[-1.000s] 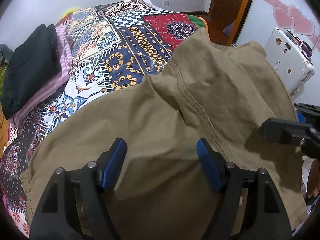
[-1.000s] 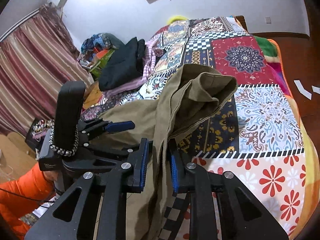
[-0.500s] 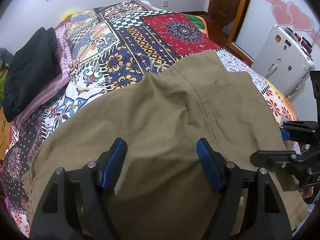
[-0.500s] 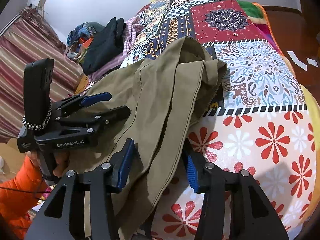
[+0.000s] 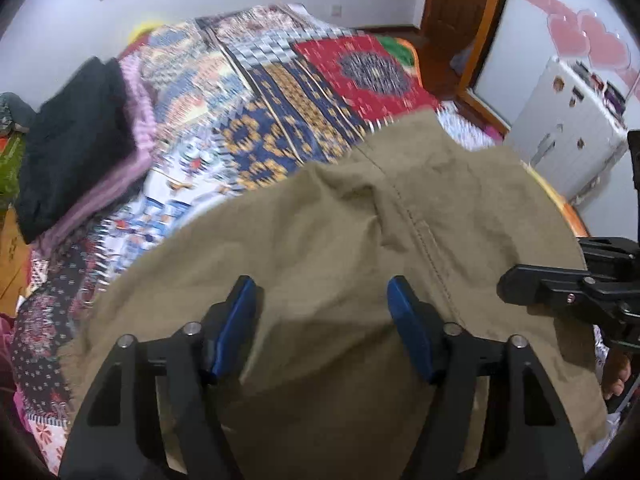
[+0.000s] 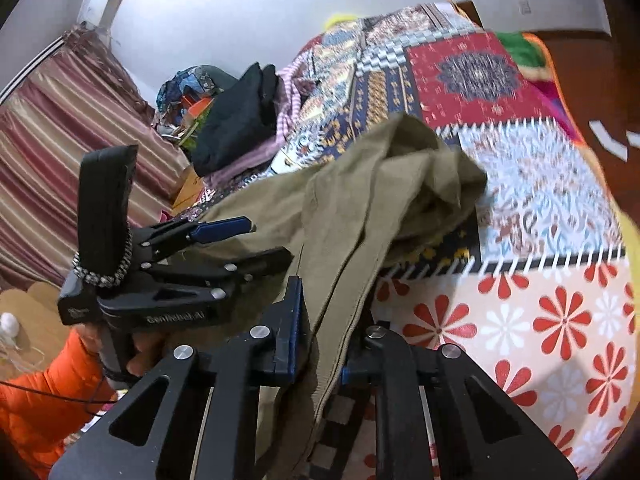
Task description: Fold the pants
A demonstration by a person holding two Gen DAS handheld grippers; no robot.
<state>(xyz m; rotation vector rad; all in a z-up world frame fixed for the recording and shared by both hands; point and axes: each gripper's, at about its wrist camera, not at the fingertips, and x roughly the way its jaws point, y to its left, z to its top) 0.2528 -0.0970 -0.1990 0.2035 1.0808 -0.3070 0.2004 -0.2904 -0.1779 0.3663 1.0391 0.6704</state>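
Olive-khaki pants [image 5: 360, 248] lie spread over the near part of a patchwork bedspread [image 5: 280, 120]. My left gripper [image 5: 322, 300] is open, its blue pads wide apart just above the cloth. In the right wrist view the pants [image 6: 360, 208] run from a bunched far end down between my right gripper's [image 6: 326, 320] fingers, which stand open around a seam edge. The left gripper [image 6: 240, 240] shows there at the left over the pants. The right gripper's fingers [image 5: 536, 288] show at the right edge of the left wrist view.
A pile of black and pink-striped clothes [image 5: 76, 140] lies on the bed's far left. A white suitcase [image 5: 568, 140] and a wooden door [image 5: 460, 20] stand to the right. Striped curtains [image 6: 60, 152] hang left of the bed. More clutter [image 6: 188, 92] sits by the wall.
The right gripper let go of the pants and stands open around their edge. The raised pants dropped flat onto the bed. The left gripper stayed open and shifted slightly.
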